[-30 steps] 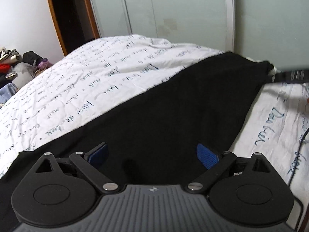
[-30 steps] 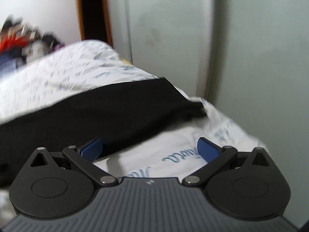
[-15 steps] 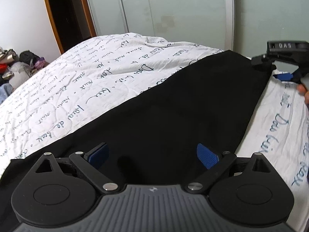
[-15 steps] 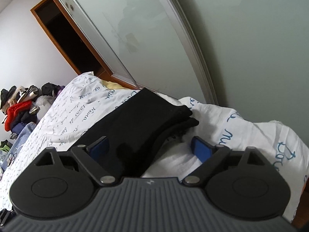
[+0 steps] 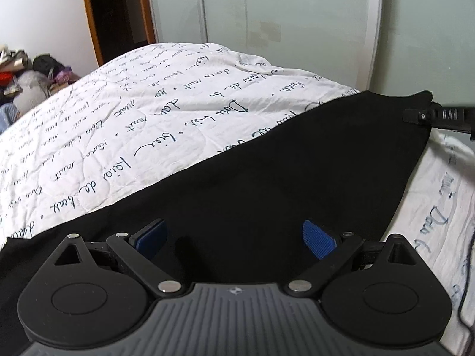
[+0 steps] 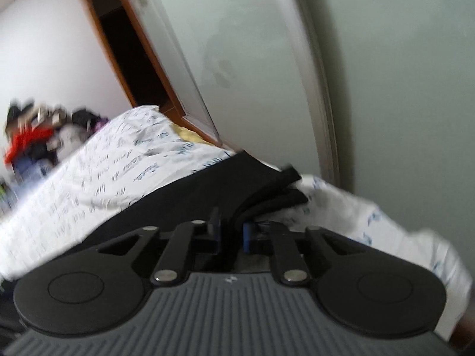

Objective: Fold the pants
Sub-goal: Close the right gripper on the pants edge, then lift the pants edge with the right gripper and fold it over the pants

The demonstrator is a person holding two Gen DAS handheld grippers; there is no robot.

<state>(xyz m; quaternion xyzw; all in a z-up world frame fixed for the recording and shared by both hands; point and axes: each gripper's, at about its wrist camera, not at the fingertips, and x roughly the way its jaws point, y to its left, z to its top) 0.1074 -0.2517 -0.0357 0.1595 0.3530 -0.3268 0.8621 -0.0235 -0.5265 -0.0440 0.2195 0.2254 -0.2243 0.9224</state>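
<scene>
Black pants (image 5: 267,184) lie spread across a white quilt with blue handwriting (image 5: 133,124). My left gripper (image 5: 234,238) is open and hovers just above the pants, blue pads apart. My right gripper (image 6: 233,233) is shut on the pants (image 6: 237,184) near their far end; it also shows in the left wrist view (image 5: 439,117) at the pants' far right corner. The far end of the pants is bunched in folds (image 6: 285,187).
Frosted sliding wardrobe doors (image 5: 282,23) stand right behind the bed. A dark doorway with a wooden frame (image 5: 118,14) is at the back left. A pile of clothes (image 5: 26,80) lies far left. A thin black cable (image 5: 466,273) runs down the right.
My right gripper has closed on the far end of the pants; it was open half a second ago. My left gripper has stayed open over the pants, shifting slightly.
</scene>
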